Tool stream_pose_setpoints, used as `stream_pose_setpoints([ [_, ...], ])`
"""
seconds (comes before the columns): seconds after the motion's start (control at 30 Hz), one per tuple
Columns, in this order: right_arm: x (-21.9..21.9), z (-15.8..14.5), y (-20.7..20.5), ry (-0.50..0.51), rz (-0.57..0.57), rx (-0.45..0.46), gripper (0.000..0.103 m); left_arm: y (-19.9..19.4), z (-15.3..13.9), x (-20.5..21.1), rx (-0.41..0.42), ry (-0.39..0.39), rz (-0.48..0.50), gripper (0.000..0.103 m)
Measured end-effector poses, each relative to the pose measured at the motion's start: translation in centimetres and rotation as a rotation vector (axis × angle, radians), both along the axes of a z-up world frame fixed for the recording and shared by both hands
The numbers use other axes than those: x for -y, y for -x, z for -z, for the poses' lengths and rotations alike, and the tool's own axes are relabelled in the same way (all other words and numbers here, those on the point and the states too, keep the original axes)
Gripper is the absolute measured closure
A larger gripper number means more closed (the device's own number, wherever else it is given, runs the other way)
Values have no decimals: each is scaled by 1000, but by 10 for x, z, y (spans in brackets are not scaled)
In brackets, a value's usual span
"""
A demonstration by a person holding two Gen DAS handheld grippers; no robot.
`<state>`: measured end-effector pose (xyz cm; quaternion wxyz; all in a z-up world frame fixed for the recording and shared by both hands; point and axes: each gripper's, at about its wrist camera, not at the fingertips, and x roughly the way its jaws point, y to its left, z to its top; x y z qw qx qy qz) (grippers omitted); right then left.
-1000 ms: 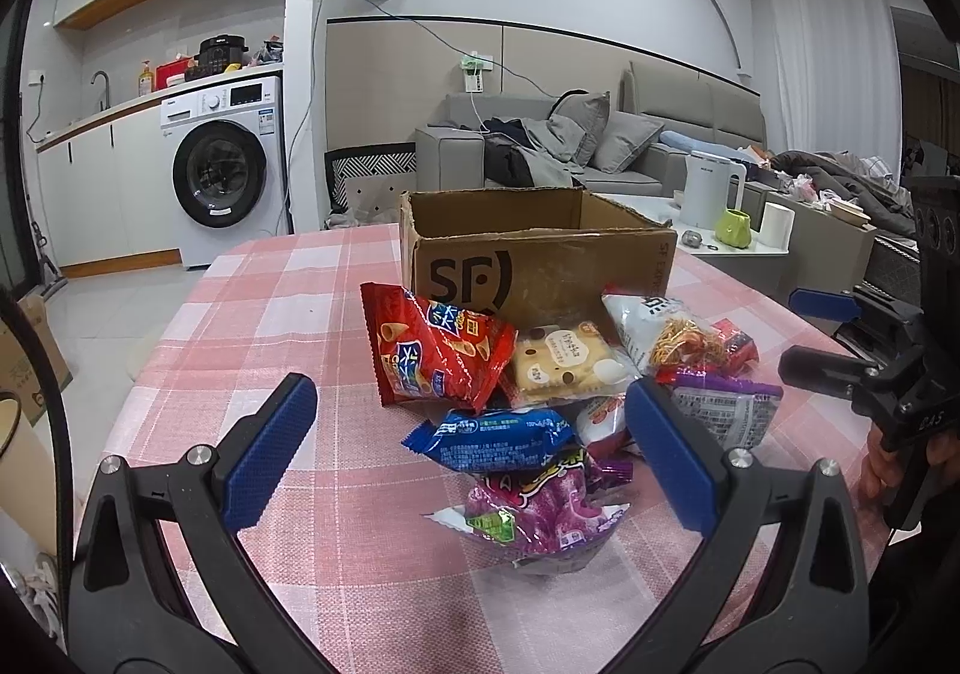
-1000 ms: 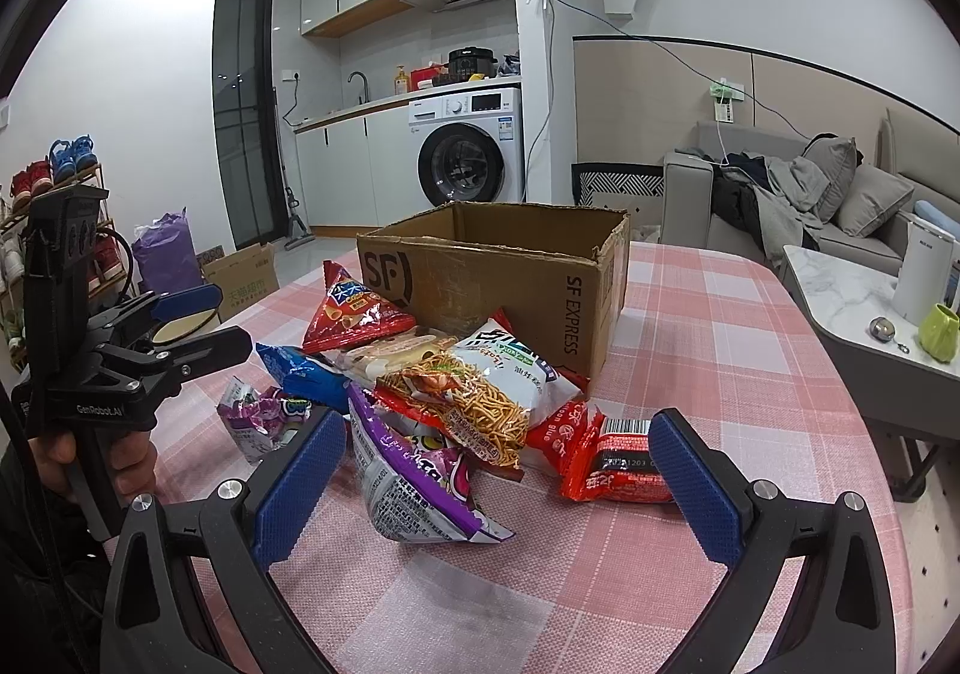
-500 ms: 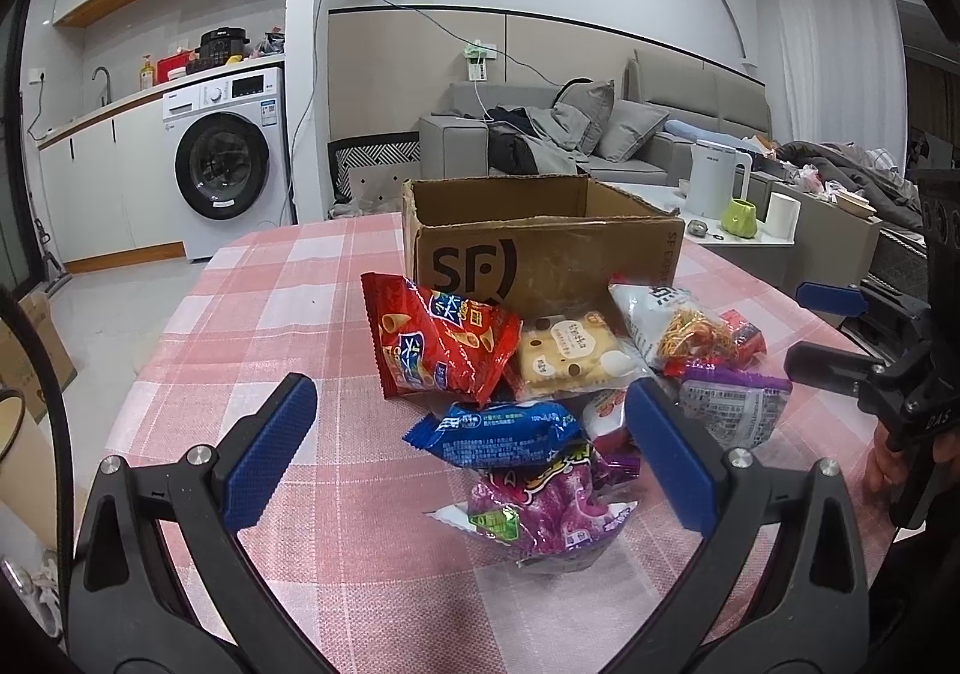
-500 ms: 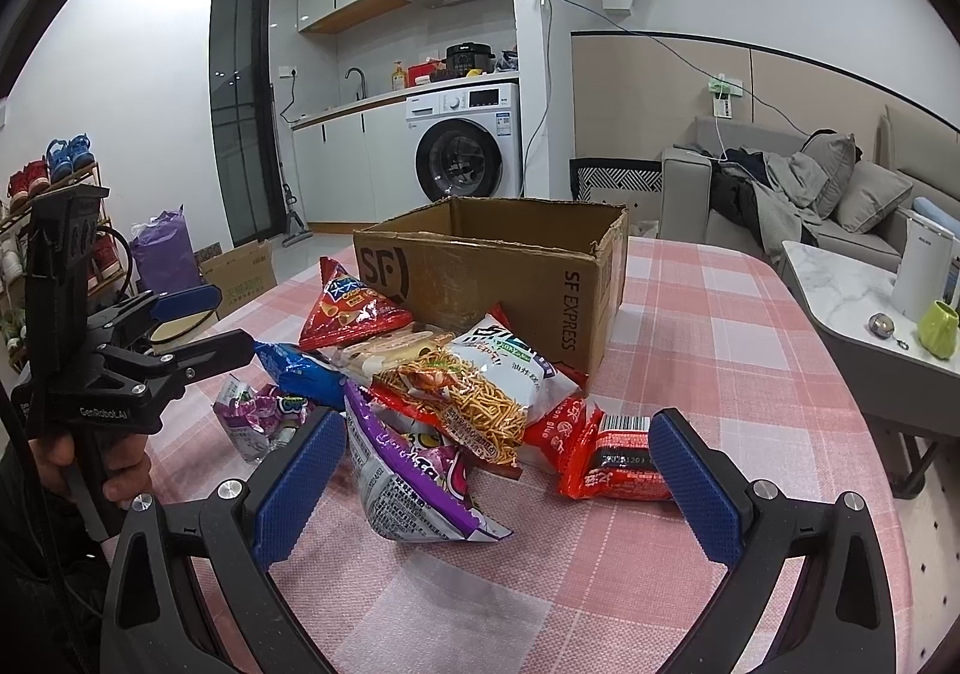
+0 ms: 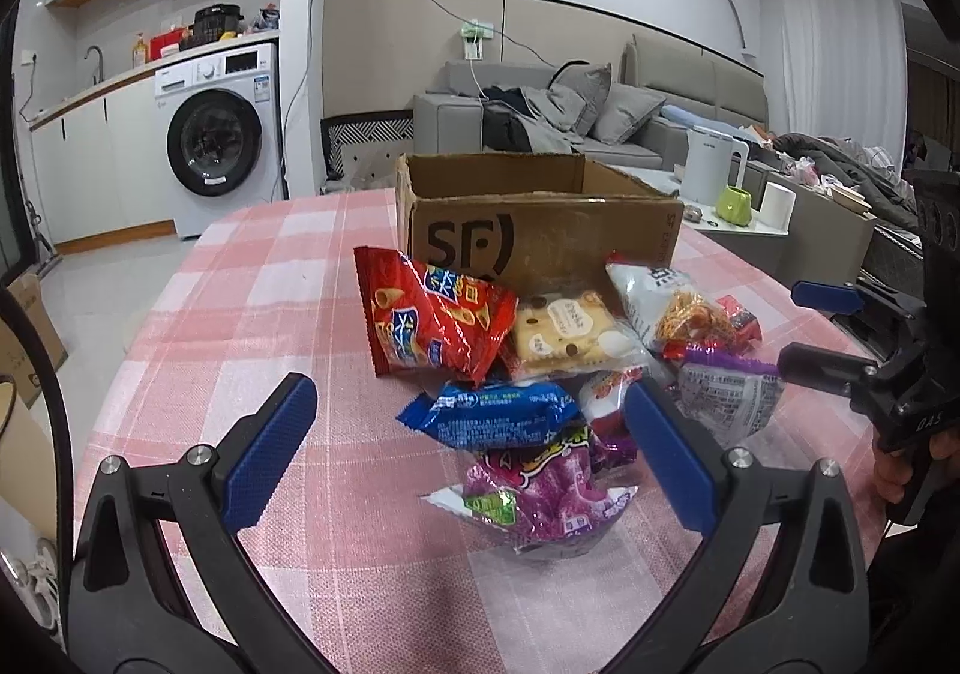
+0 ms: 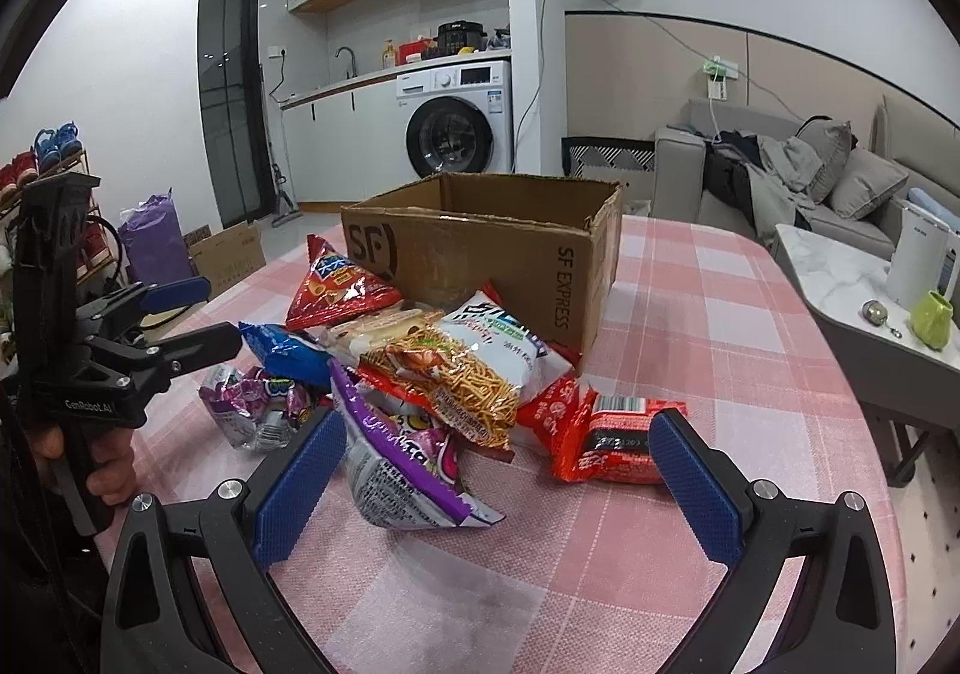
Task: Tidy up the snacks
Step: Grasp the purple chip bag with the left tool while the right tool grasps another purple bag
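Slightly nearer than before, the snack pile (image 5: 540, 374) lies mid-desk (image 5: 252, 314), touching the open cardboard box (image 5: 540, 230). Left gripper (image 5: 468, 452) and right gripper (image 6: 492, 476) hover, fingers wide, holding nothing.

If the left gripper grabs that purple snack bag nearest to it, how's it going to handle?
The purple bag looks puffed and crinkly, so it is probably light and will likely crumple between the fingers. Its glossy film may be slippery; gripping a sealed edge seems safer. The blue packet seems to overlap its far end, so lifting may nudge that.
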<state>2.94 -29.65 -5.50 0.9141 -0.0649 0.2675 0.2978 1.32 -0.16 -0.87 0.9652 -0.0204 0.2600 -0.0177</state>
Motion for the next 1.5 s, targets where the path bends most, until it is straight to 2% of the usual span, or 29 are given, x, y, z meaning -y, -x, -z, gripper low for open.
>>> stream_pose_setpoints([
  [0.13,0,0,1,-10,-25,-40,0,0,2,2,-41,21,30,1],
  [0.37,-11,9,0,11,-66,-118,2,-1,15,17,-115,-36,70,1],
  [0.47,-17,15,-3,16,-91,-167,7,-2,17,20,-134,-36,86,1],
  [0.63,-32,28,-10,47,-111,-231,21,-12,26,20,-208,-20,91,1],
  [0.8,-41,33,-15,48,-114,-258,22,-25,36,16,-268,28,98,1],
  [0.9,-44,35,-20,65,-103,-272,27,-32,42,16,-303,39,100,8],
  [0.97,-46,39,-22,67,-104,-291,32,-37,46,15,-328,49,102,20],
  [1.17,-49,43,-21,76,-102,-281,47,-48,56,16,-347,95,137,46],
  [1.3,-49,42,-19,65,-110,-273,52,-50,57,20,-333,88,144,51],
  [1.5,-45,40,-10,63,-129,-254,55,-45,53,23,-311,92,153,53],
])
